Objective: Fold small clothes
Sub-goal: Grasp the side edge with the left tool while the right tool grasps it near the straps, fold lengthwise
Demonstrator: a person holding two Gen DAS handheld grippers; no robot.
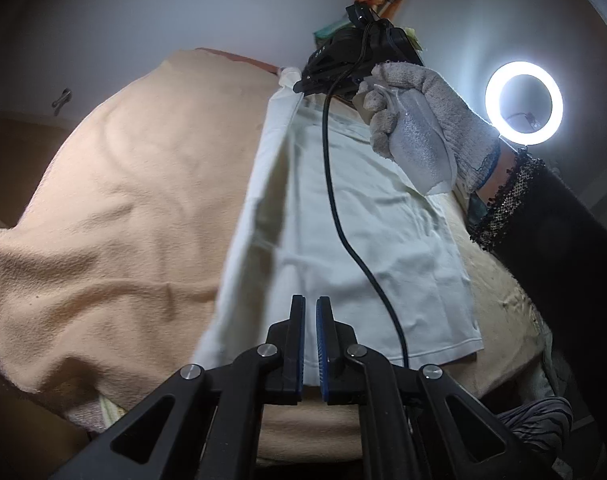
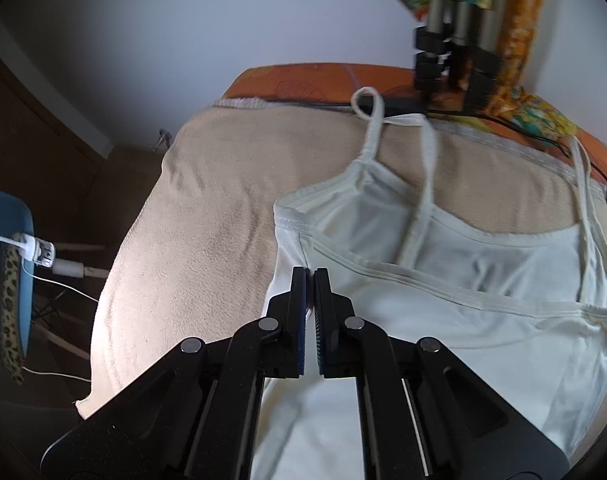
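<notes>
A white strappy camisole (image 1: 383, 240) lies on a beige blanket (image 1: 123, 200), its left side lifted off the blanket. My left gripper (image 1: 310, 308) is shut on the camisole's bottom hem. In the right wrist view the camisole (image 2: 443, 320) shows its neckline and thin straps (image 2: 423, 184). My right gripper (image 2: 310, 280) is shut on the top edge near the left armhole. The right gripper also shows in the left wrist view (image 1: 303, 88), held by a gloved hand (image 1: 419, 120) at the camisole's far end.
A lit ring light (image 1: 523, 104) stands at the right. An orange sheet (image 2: 323, 80) and patterned cloth (image 2: 523, 60) lie at the far end. A black cable (image 1: 343, 220) hangs over the camisole. A blue chair (image 2: 7, 260) and charger (image 2: 39, 254) sit left.
</notes>
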